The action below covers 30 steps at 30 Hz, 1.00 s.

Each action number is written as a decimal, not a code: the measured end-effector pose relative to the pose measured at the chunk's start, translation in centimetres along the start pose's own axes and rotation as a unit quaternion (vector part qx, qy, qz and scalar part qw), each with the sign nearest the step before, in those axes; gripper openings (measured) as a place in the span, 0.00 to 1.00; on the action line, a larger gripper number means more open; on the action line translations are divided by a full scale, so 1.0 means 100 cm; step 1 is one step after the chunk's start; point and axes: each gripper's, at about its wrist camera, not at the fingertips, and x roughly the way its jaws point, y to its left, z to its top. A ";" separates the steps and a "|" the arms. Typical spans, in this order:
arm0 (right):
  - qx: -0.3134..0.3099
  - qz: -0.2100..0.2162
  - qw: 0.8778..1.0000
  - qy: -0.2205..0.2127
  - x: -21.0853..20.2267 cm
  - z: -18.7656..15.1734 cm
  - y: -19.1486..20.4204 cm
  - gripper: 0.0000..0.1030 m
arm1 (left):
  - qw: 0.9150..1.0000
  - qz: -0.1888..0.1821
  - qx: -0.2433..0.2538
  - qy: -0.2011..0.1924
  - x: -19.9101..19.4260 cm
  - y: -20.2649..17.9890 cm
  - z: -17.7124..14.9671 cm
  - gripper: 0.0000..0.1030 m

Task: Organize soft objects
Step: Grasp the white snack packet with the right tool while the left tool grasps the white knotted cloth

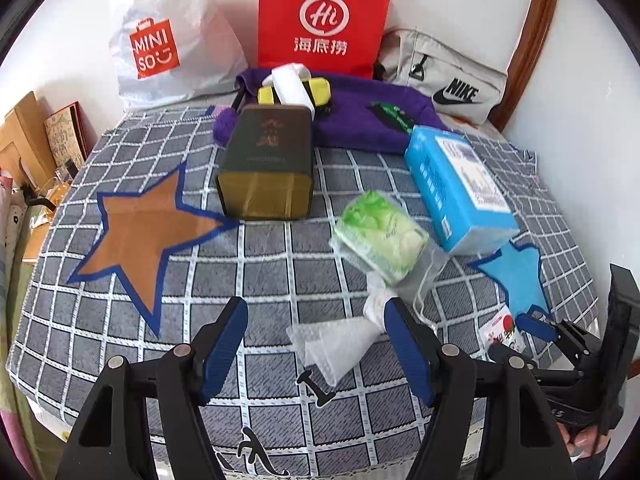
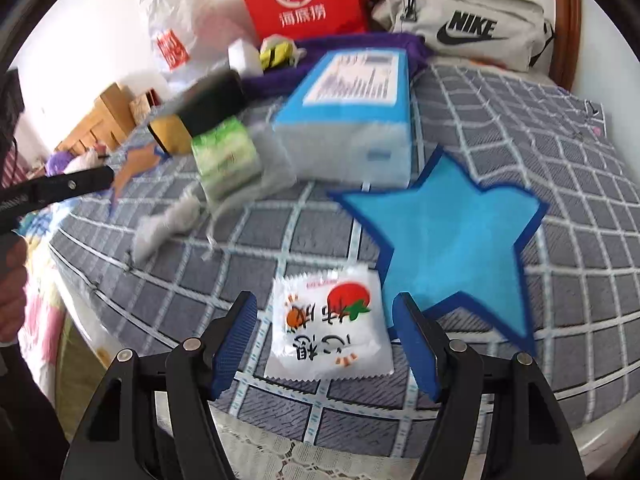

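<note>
My left gripper [image 1: 316, 304] hangs open over the checked bedspread [image 1: 256, 264]. A clear crumpled bubble-wrap piece [image 1: 332, 344] lies between its fingers, untouched. Just beyond lies a green tissue pack [image 1: 380, 236] in a mesh pouch, with a blue tissue pack [image 1: 456, 188] to its right. My right gripper [image 2: 325, 300] is open around a white snack packet [image 2: 328, 324] that lies flat on the bed, its pads clear of the packet. A blue star patch [image 2: 444, 248] lies right of the packet, and an orange star patch [image 1: 140, 232] on the left.
A dark tin box [image 1: 268, 164] stands mid-bed before a purple towel [image 1: 360, 116] and a yellow sponge [image 1: 296, 92]. A white Miniso bag [image 1: 160, 40], a red paper bag [image 1: 324, 16] and a grey Nike pouch [image 1: 452, 76] line the wall. The bed's edge runs just below both grippers.
</note>
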 end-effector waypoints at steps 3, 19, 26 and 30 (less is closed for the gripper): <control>-0.020 -0.022 0.999 -0.015 0.005 -0.007 0.011 0.76 | 1.000 -0.006 0.005 0.005 0.003 -0.002 -0.003 0.67; 0.014 -0.061 0.995 -0.075 -0.002 -0.016 -0.003 0.20 | 0.998 -0.023 0.062 0.019 0.034 -0.023 -0.010 0.67; 0.009 -0.024 0.998 -0.059 -0.004 -0.014 -0.007 0.33 | 0.995 -0.032 0.084 0.048 0.059 -0.038 -0.014 0.67; -0.010 -0.019 0.998 -0.057 -0.003 -0.015 0.000 0.46 | 0.992 0.009 0.126 0.030 0.066 -0.054 -0.021 0.61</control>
